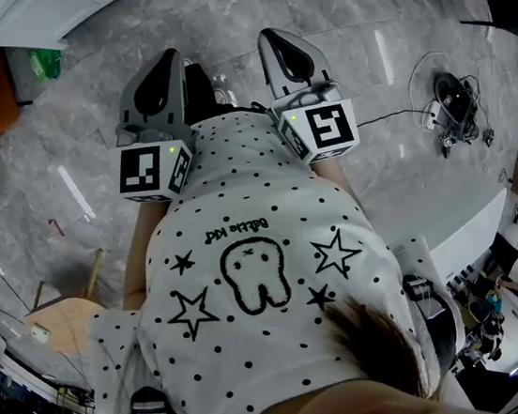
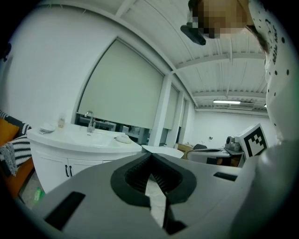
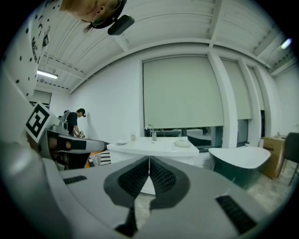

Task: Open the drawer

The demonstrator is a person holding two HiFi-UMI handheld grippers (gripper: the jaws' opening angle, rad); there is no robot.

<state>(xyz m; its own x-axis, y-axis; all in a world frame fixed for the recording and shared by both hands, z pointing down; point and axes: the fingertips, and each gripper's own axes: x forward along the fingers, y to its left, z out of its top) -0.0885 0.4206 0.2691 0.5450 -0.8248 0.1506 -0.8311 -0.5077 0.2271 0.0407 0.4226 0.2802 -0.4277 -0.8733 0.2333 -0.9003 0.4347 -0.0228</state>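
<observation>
nothing started yet: left claw (image 2: pixel 152 158) and right claw (image 3: pixel 149 161) both pinched together, empty; the white vanity cabinet (image 2: pixel 52 163) stands well ahead of them, untouched.

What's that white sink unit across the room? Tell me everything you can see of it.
The sink unit is a glossy white cabinet with a rounded front, set before a big window with its blind down. Its two doors are shut, each with a slim dark handle. On top sit a basin with a metal tap, a small bottle, a dish and a pale lump I can't identify.
</observation>
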